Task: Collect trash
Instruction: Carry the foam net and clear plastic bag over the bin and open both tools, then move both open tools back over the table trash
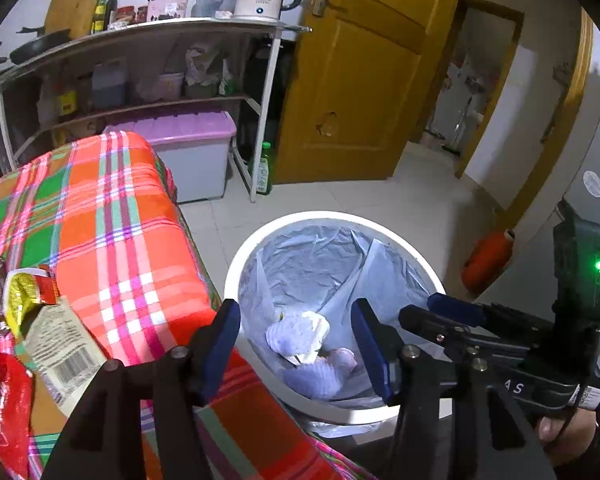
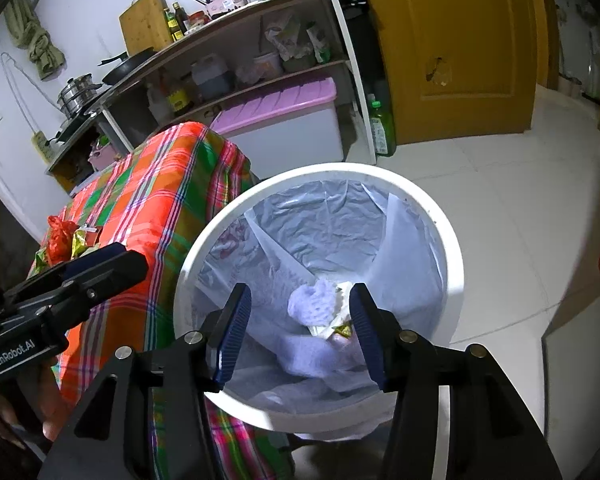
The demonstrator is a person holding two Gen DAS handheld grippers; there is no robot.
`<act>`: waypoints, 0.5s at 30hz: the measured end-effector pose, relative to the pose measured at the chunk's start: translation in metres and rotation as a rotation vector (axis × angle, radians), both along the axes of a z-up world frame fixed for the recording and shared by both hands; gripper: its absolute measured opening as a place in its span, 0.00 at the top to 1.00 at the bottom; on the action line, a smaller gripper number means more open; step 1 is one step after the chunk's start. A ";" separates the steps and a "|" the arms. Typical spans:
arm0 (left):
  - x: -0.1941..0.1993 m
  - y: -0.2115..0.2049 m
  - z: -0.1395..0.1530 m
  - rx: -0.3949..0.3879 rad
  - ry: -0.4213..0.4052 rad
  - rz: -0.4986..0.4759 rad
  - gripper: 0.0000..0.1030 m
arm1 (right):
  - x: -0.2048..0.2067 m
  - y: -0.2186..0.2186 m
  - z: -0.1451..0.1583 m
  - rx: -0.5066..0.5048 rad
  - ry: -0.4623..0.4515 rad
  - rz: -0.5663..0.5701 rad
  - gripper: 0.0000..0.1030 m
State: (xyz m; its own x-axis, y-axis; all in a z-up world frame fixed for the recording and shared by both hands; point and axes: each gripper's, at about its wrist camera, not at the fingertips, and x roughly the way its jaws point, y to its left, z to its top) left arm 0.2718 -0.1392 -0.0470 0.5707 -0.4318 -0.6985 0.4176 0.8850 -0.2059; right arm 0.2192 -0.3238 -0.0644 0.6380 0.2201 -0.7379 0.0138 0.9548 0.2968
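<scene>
Where table edge (image 1: pixel 204 280) meets bin rim (image 1: pixel 400 240), both grippers perhaps empty.

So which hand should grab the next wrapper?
Probably the left gripper: it hangs open nearer the wrappers on the checked cloth. The right gripper, also open, sits over the bin.

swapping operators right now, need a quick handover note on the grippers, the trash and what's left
Left gripper: open, empty, over the bin's near edge.
Right gripper: open, empty, above the bin.
White bin, lined with a bag, stands on the floor beside the plaid-covered table.
Done: crumpled paper and wrappers lie in the bin.
Left: snack wrappers on the table, red, yellow and a barcoded one.
</scene>
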 end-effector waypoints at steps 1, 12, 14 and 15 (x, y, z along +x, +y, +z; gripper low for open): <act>-0.002 0.001 0.002 0.001 -0.008 0.005 0.45 | -0.002 0.000 0.002 0.000 -0.005 0.001 0.49; -0.045 0.028 0.033 -0.012 -0.114 0.050 0.45 | -0.028 0.019 0.035 0.019 -0.086 0.051 0.49; -0.054 0.033 0.038 -0.013 -0.125 0.065 0.45 | -0.033 0.026 0.040 0.020 -0.097 0.066 0.49; -0.059 0.038 0.041 -0.014 -0.135 0.074 0.45 | -0.035 0.029 0.043 0.020 -0.102 0.076 0.49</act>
